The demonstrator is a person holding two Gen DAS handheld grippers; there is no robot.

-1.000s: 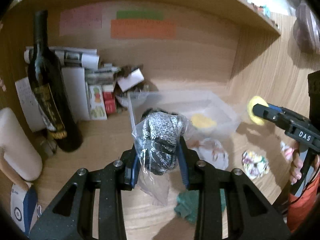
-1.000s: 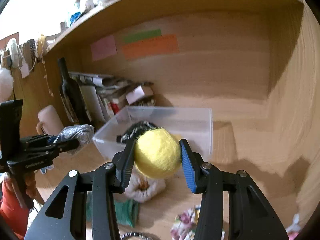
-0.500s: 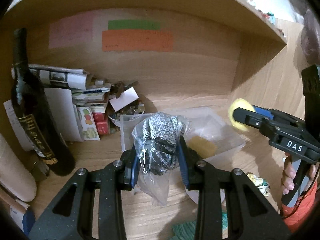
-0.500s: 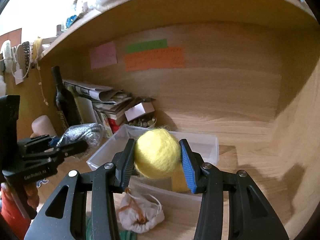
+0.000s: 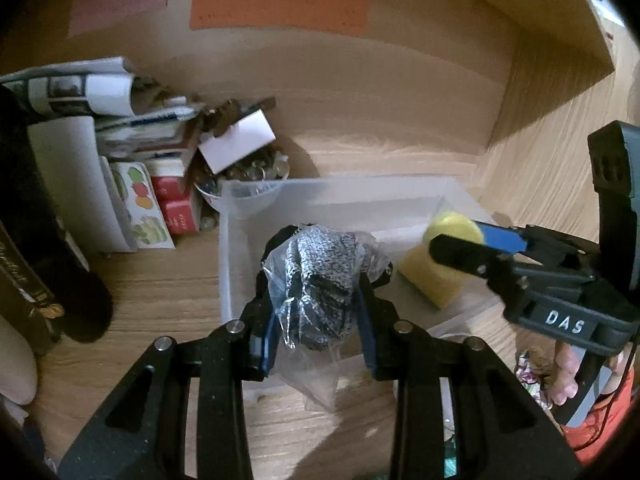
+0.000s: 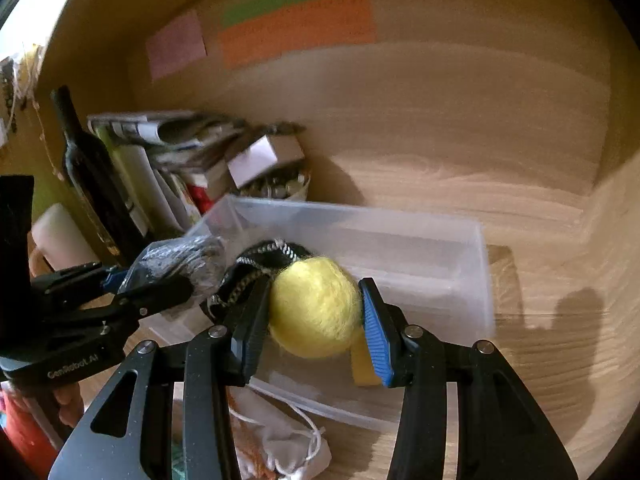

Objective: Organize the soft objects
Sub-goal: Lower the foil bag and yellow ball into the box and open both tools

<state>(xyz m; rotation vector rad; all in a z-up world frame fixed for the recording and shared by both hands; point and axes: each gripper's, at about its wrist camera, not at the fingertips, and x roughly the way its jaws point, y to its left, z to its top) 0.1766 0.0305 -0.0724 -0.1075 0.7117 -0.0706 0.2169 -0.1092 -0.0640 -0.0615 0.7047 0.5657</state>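
My left gripper (image 5: pixel 318 312) is shut on a grey knit glove in a clear plastic bag (image 5: pixel 322 280), held over the left end of a clear plastic bin (image 5: pixel 352 196). My right gripper (image 6: pixel 314 316) is shut on a yellow fuzzy ball (image 6: pixel 316 306), held over the bin (image 6: pixel 440 248). In the left wrist view the right gripper (image 5: pixel 468 246) comes in from the right with the ball (image 5: pixel 452 226). A yellow sponge (image 5: pixel 434 280) and a black-and-white knit item (image 6: pixel 264 260) lie in the bin. The left gripper (image 6: pixel 168 276) and its bag (image 6: pixel 184 258) show at the left.
A dark wine bottle (image 6: pixel 92 172), stacked papers and boxes (image 5: pixel 132 140) and a bowl of small items (image 5: pixel 252 172) stand left of the bin. A white drawstring pouch (image 6: pixel 280 444) and a floral cloth (image 5: pixel 530 372) lie on the wooden desk in front.
Both grippers have moved forward and down toward the bin, still holding their objects; the bin now sits close below them.
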